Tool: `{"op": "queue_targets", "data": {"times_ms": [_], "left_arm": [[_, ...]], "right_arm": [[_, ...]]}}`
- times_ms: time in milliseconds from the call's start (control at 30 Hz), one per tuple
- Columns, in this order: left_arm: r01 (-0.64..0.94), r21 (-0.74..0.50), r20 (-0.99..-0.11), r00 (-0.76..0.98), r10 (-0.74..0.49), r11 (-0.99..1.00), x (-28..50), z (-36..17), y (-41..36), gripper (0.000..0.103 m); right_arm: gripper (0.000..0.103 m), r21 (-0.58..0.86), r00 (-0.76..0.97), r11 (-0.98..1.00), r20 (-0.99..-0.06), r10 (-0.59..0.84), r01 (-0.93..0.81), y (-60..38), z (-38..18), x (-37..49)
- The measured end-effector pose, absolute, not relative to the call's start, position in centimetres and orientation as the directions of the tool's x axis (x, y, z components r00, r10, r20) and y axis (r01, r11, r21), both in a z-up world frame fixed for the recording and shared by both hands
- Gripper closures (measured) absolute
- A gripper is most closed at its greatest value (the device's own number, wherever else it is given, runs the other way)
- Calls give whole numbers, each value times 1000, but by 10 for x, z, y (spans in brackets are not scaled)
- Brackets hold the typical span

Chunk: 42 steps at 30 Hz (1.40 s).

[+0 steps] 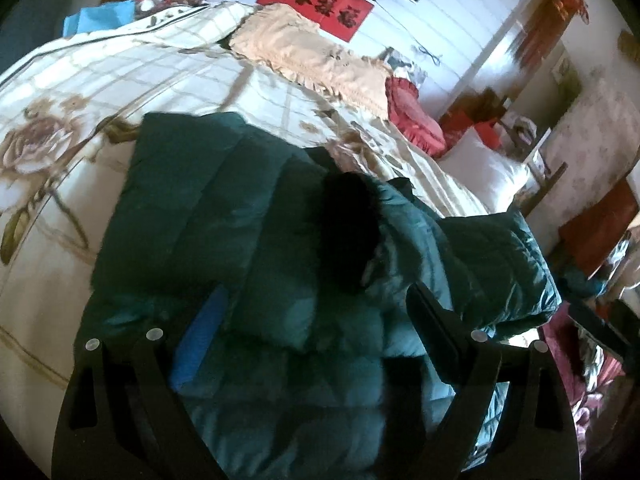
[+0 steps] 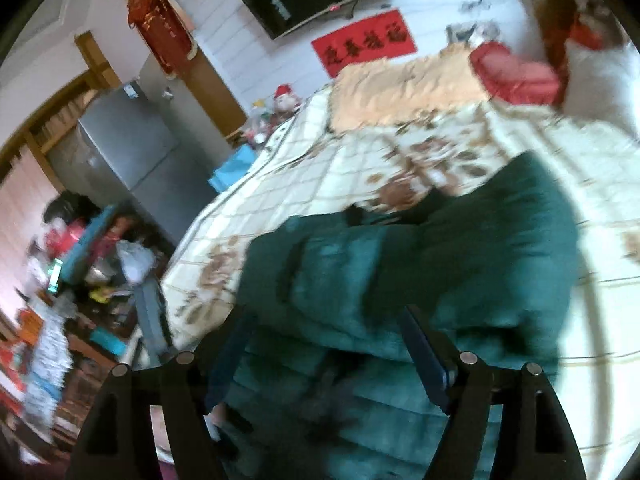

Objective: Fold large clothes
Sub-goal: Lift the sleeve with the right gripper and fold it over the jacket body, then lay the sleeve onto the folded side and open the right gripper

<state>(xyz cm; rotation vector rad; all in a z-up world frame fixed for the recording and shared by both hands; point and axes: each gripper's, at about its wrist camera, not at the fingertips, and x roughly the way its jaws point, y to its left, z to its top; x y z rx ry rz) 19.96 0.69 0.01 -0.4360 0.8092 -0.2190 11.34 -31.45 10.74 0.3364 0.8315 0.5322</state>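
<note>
Bed [image 1: 120, 80]: a wide bed under a cream quilt with a pale grid and brown flowers filled most of both views.
Coat [image 1: 224, 208]: a dark green padded coat lay in a puffy heap on the near part of the quilt, with a black fur trim [image 1: 348, 220] on top of it.
Coat in the right view [image 2: 440, 264]: the same green heap sat low and centre, blurred.
Open room: bare quilt stretched to the left of the coat and beyond it toward the wall.
Far edge: a peach pillow [image 1: 304, 60] and a red cushion [image 1: 416, 116] lined the bed's far end, below a red banner [image 1: 316, 4] on the white wall.
Right edge of the bed: the coat reached close to it in the left view, with a white pillow [image 1: 480, 176] just past it.
Left edge of the bed: in the right view it dropped to a cluttered floor, with a grey fridge [image 2: 128, 144] well apart from it.
Left tongs [image 1: 316, 304]: spread wide, hovering over the coat, nothing pinched between the pads.
Right tongs [image 2: 324, 320]: spread apart above the coat's near edge; the green fabric showed between the fingers [image 2: 424, 352], but the pads were not pressing on it.
</note>
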Motion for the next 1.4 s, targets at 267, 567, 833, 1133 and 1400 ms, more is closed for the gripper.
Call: {"op": "queue_targets", "data": {"times_ms": [267, 567, 833, 1133, 1400], "left_arm": [[15, -356, -760, 577, -299, 934, 237, -10, -49, 12], [39, -447, -687, 625, -370, 894, 236, 12, -37, 80], [-17, -382, -641, 725, -252, 924, 213, 44, 31, 82], [-96, -372, -699, 683, -211, 923, 216, -2, 60, 82], [-123, -420, -714, 657, -244, 899, 213, 0, 69, 54]], "right_arm": [[23, 481, 591, 851, -630, 504, -212, -365, 98, 98], [23, 446, 630, 879, -636, 446, -172, -377, 96, 91], [23, 440, 657, 893, -646, 389, -96, -370, 88, 117], [37, 378, 564, 922, -745, 358, -86, -308, 37, 176], [37, 244, 519, 960, -808, 279, -136, -281, 0, 180]]}}
